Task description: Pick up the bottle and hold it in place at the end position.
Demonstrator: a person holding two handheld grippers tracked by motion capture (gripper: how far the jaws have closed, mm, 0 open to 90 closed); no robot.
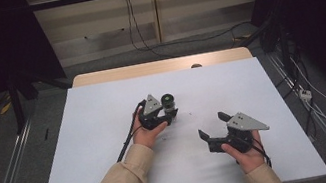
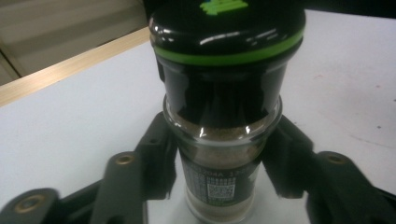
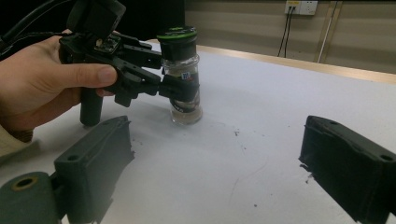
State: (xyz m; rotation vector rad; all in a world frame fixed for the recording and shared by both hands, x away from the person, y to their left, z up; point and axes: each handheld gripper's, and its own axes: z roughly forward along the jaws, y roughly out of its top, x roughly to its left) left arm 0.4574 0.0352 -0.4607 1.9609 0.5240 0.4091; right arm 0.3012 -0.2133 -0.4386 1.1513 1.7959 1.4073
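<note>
On the jar (image 2: 219,140), an unreadable label; left tongs (image 2: 224,154) clasp it, right tongs (image 3: 215,177) wide.

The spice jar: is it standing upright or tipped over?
Upright. The spice jar stands base-down on the white table, black lid on top, between the left gripper's jaws.

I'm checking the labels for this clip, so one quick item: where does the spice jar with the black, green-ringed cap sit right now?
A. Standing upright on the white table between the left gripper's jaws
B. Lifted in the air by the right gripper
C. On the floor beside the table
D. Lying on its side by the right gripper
A: the spice jar stands upright on the white table, its glass body between the jaws of the left gripper; the right gripper is open and apart from it.
</note>
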